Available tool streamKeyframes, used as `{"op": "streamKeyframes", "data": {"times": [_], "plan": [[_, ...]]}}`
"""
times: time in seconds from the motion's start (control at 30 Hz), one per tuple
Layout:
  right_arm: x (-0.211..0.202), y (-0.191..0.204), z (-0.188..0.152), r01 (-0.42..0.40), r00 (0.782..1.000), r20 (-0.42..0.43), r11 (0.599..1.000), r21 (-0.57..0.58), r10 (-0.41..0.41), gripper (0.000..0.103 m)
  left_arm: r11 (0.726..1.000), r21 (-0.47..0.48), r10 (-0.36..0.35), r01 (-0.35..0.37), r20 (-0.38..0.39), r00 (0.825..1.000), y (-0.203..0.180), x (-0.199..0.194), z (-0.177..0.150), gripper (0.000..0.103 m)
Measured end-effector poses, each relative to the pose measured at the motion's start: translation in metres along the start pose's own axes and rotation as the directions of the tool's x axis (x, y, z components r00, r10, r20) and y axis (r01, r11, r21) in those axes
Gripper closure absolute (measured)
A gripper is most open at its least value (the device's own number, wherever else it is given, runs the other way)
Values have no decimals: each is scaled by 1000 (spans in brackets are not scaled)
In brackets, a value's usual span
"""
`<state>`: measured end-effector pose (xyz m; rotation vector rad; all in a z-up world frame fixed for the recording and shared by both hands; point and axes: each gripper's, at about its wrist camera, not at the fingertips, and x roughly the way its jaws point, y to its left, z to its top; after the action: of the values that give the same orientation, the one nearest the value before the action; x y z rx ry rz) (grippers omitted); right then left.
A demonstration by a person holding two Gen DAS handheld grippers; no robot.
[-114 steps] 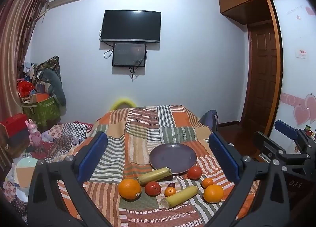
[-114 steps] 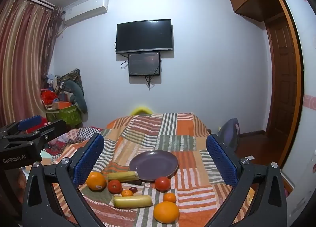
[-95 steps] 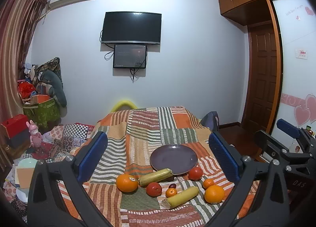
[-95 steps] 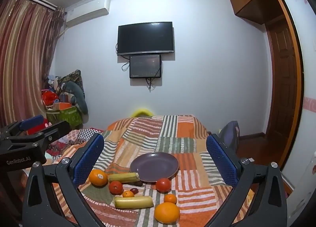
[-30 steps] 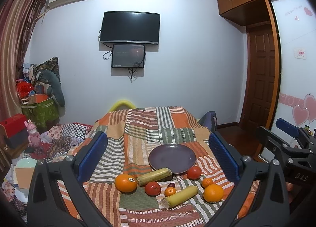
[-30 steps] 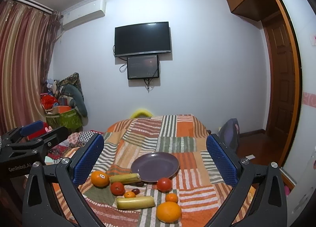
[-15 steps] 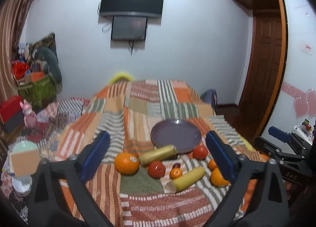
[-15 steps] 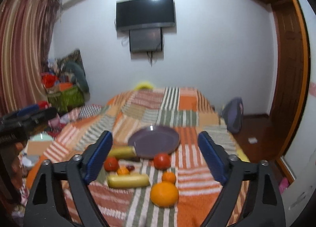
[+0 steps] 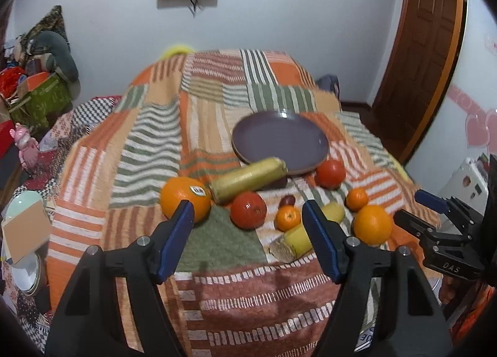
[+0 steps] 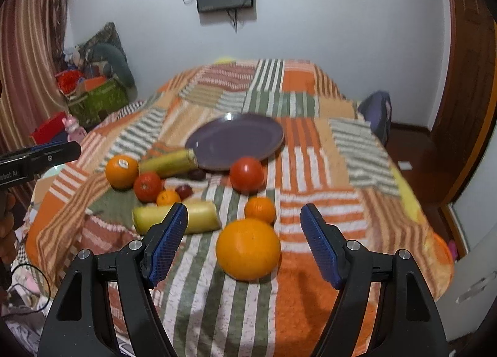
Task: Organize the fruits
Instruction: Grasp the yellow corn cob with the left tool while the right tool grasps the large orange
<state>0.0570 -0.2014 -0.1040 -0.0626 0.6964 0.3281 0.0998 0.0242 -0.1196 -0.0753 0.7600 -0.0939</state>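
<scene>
on the patchwork blanket (image 9: 149, 146) the fruit lies in a loose cluster just in front of the purple plate (image 9: 279, 139), which holds nothing yet. going left to right in the left wrist view: a stickered orange (image 9: 184, 198) at the left end of the group, a long yellow-green fruit (image 9: 248, 180) whose far end rests on the plate's near rim, a red tomato (image 9: 248, 209), a small mandarin (image 9: 288, 218), a second yellow fruit (image 9: 298, 240) partly hidden, another tomato (image 9: 330, 173), a second mandarin (image 9: 357, 199) and a big orange (image 9: 372, 224) toward the right edge.

the left gripper (image 9: 247, 240) hangs with its jaws wide apart, holding nothing, lined up with the first tomato. the right gripper (image 10: 243, 246) is likewise spread and bare, with the big orange (image 10: 248, 249) between its blue pads but not touching them.

the risks, as i judge them: the blanket is soft and lumpy, so a round fruit nudged by one pad may roll toward the edge before the jaws close. the tomatoes would bruise under a hard squeeze. the fruits crowd together, so a wide jaw may shove a neighbour aside.
</scene>
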Motion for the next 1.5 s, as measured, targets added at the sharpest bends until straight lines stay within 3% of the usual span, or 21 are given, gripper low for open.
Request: {"op": "streamKeyframes", "data": {"times": [0.37, 0.87, 0.97, 1.03, 1.2, 1.33, 1.43, 1.5], "plan": [[31, -7, -15, -25, 992, -125, 999, 42, 30, 29, 993, 83, -70, 84, -162, 984, -36, 59, -16, 31], [60, -10, -25, -65, 974, -214, 996, 67, 78, 28, 978, 140, -113, 156, -280, 954, -58, 116, -25, 29], [60, -9, -24, -76, 973, -211, 995, 65, 88, 29, 974, 176, -88, 141, -279, 956, -64, 118, -28, 29], [57, -11, -22, -63, 976, -202, 996, 66, 76, 38, 971, 190, -86, 144, -283, 955, -65, 117, -29, 29], [56, -17, -23, -95, 974, -194, 991, 97, 113, 40, 965, 167, -142, 201, -308, 941, -61, 104, -27, 38], [54, -16, -22, -104, 975, -186, 990, 96, 121, 40, 945, 179, -205, 275, -333, 920, -68, 88, -27, 40], [53, -17, -22, -111, 975, -180, 989, 99, 127, 40, 934, 230, -182, 273, -349, 919, -80, 87, -28, 40], [52, -19, -22, -114, 975, -179, 988, 105, 131, 40, 929, 256, -155, 268, -387, 909, -87, 94, -28, 40]]}}
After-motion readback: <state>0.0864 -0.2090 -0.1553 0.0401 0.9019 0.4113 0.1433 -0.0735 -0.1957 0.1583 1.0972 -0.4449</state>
